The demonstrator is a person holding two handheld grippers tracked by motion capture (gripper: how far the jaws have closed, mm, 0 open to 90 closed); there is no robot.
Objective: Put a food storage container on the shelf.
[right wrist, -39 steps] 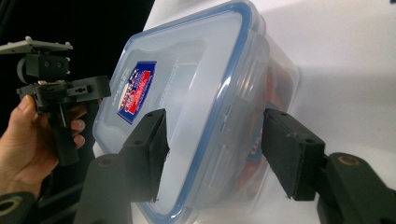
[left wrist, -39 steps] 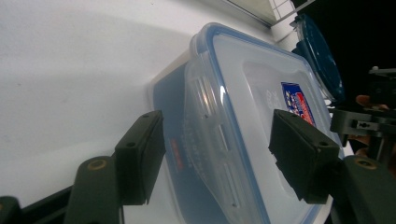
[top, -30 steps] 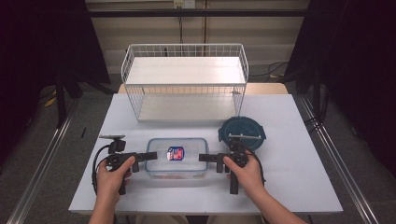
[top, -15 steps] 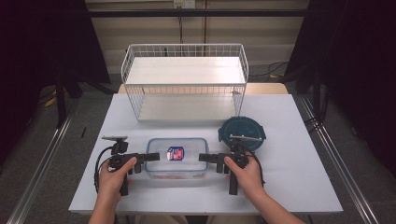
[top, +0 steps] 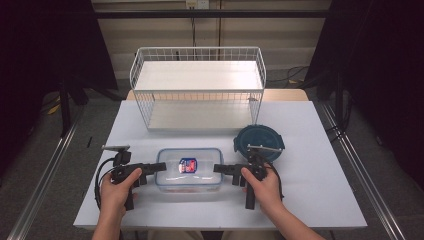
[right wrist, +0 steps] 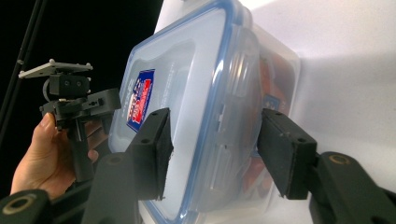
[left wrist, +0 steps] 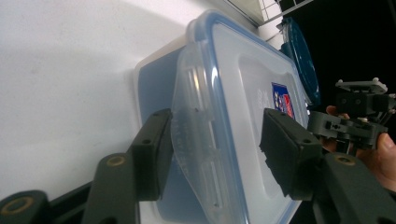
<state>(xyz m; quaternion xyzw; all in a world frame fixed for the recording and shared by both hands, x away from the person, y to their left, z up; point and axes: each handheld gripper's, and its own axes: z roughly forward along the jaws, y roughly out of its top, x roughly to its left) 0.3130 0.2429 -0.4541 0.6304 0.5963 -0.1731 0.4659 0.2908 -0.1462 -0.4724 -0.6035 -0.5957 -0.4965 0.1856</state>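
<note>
- The clear food container (top: 189,169) with a blue-rimmed lid lies flat on the white surface (top: 310,195), in front of the wire basket (top: 197,87) and just left of the round dark-teal lid (top: 259,142); a blue and red label (top: 188,165) sits on top of the container; something red shows through its wall in the right gripper view.
- The left gripper (top: 159,167) lies level at the container's left end, held by the person's left hand (top: 116,187); in the left gripper view its jaws straddle the clear latch flap (left wrist: 201,154) at that end; they have just been closing; one pad sits at the flap's outer edge while the other stands off over the lid, so the flap is between them but not clamped.
- The right gripper (top: 220,169) lies level at the container's right end, held by the right hand (top: 262,187); in the right gripper view its jaws straddle the right latch flap (right wrist: 233,140); they have just been closing; gaps show on both sides, so nothing is pinched.
</note>
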